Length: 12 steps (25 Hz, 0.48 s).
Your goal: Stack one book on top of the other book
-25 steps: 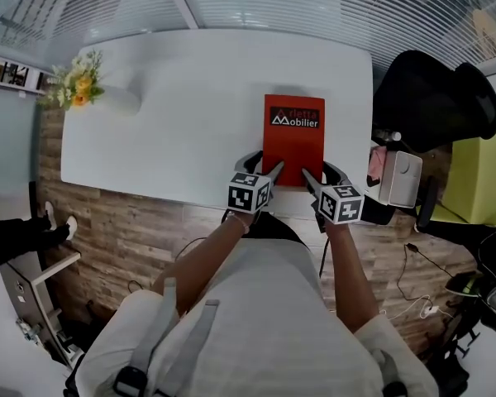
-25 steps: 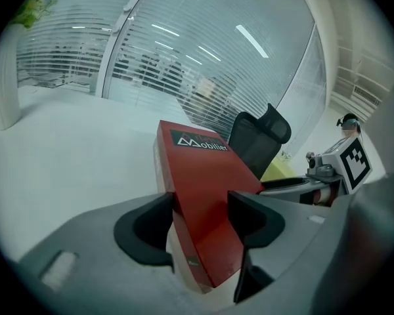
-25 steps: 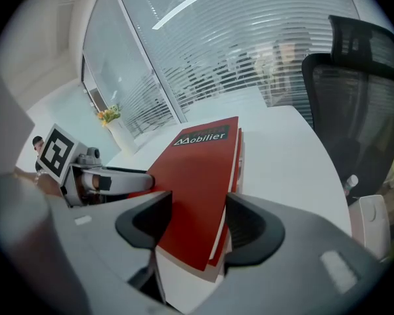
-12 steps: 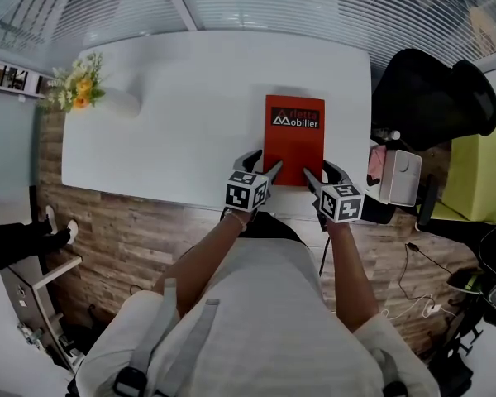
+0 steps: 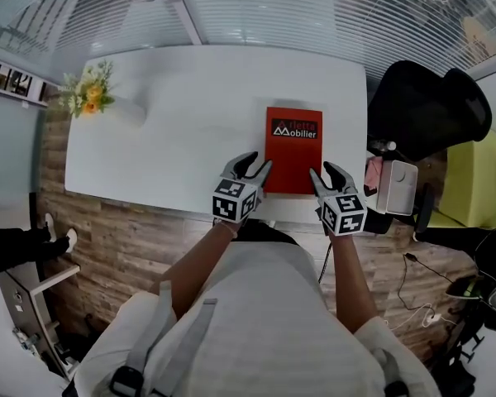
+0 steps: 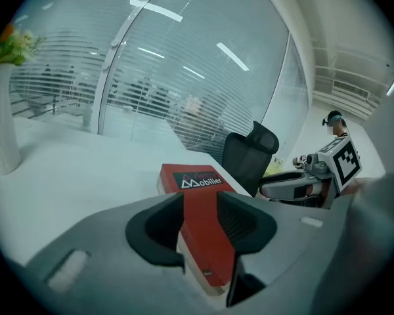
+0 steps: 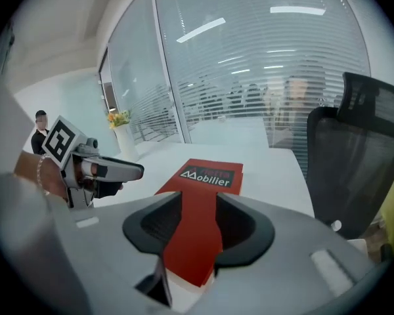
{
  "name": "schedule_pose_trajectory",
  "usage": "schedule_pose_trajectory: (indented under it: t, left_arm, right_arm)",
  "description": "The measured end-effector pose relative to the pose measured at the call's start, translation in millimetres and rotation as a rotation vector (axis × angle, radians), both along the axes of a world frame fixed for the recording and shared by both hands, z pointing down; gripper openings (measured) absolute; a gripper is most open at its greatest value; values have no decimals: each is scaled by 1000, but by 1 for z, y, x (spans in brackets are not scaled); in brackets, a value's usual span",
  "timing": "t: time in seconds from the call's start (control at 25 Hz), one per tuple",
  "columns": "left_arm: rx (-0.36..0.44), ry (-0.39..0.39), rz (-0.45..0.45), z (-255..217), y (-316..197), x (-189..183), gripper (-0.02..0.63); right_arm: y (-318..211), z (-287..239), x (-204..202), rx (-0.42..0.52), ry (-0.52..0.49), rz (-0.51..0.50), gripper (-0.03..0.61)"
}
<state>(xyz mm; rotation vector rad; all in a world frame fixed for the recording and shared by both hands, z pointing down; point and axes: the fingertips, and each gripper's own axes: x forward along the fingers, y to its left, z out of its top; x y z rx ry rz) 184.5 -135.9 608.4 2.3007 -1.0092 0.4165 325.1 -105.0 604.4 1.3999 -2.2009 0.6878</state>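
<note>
Tabletop [image 5: 174, 131], white with rounded corners, seen from above by a person who holds two grippers, one in each hand. One red book [image 5: 293, 151] with a dark title band at its far end lies flat at the near edge of the tabletop, right of centre. Only this one red cover shows, with pale page edges under it, and whether a second book lies beneath cannot be told. The left gripper [image 5: 256, 165] hovers at the book's near left corner and the right gripper [image 5: 326, 174] at its near right corner. Each carries one marker cube [image 5: 233, 200]. In the left gripper view the two dark fingers [image 6: 154, 228] have just been closing and stand partly apart, gripping nothing. The book's near end shows through the gap, lying on the tabletop below and not pressed by either finger. The right gripper view shows the same: two fingers partly apart after closing, empty, with the book's red cover visible between them. One white vase [image 5: 120, 106] of yellow flowers stands at the far left of the tabletop. One black office chair [image 5: 422, 106] stands off its right end.
</note>
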Motion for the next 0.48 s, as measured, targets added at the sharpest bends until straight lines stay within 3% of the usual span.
schedule_pose_trajectory:
  t: [0.2,0.48]
  left_arm:
    - [100,32,13,-44,-4,-5,95]
    - [209,74,34,-100,-6,-10,71]
  right_arm:
    - [-8,-40,-10,102,-3,-17,117]
    - [-14,-101,-26,224,-16,-38,77]
